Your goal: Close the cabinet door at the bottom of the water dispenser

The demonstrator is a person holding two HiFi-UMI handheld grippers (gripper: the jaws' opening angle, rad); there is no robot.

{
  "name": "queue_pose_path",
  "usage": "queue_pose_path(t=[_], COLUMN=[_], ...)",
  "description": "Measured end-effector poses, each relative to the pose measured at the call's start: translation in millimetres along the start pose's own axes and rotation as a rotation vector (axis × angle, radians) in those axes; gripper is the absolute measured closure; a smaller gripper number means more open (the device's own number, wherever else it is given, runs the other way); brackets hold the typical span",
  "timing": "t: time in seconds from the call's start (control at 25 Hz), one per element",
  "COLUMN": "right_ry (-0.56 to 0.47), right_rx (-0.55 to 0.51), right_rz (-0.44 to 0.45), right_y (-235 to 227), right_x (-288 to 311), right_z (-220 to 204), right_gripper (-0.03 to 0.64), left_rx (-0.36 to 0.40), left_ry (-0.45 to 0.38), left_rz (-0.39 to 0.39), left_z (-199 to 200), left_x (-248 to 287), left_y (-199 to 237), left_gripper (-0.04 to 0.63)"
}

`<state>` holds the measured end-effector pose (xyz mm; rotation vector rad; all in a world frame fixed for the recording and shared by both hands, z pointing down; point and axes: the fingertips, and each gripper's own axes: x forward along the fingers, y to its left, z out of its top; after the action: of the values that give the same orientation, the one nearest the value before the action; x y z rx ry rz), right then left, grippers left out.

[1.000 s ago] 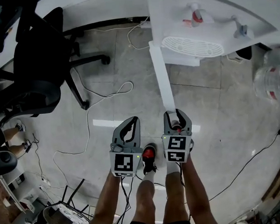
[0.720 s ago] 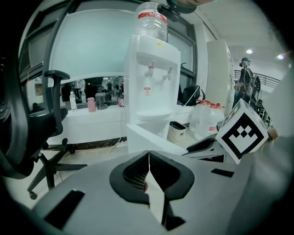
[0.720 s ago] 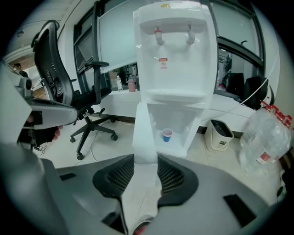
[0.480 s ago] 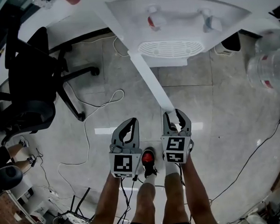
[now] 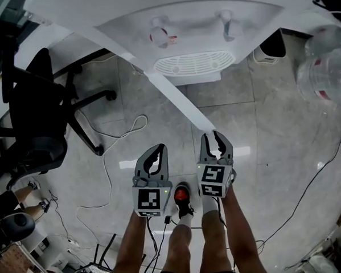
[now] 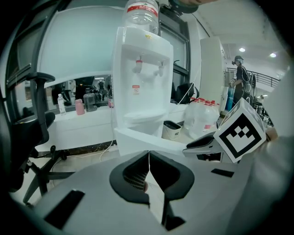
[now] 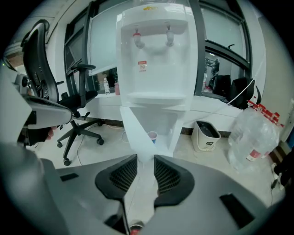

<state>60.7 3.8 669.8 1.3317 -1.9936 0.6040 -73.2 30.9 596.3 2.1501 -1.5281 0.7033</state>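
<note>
Door edge betw. right claw jaws, closing

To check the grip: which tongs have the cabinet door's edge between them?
The right tongs: their jaws have just been closing on the edge of the cabinet door. The left tongs are shut on nothing, clear of the door.

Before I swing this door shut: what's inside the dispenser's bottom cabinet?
A small cup sits inside the cabinet. The open door covers the cabinet's left part, so nothing there can be seen.

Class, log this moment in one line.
right gripper: jaws just closing on white cabinet door edge | left gripper: shut, empty | door: open
</note>
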Motion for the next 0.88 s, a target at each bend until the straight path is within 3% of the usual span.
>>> queue_pose_path(t=[0.88], right_ry=[-0.071], right_rx=[-0.001], right_rz=[-0.051], right_y=[-71], right_x=[29], right_z=[29], right_gripper=[0.501], left_rx=[0.069], left_ry=[-0.027], left_rz=[-0.052], left_z=[35], left_x=[52], left_y=[-19], left_gripper=[0.571])
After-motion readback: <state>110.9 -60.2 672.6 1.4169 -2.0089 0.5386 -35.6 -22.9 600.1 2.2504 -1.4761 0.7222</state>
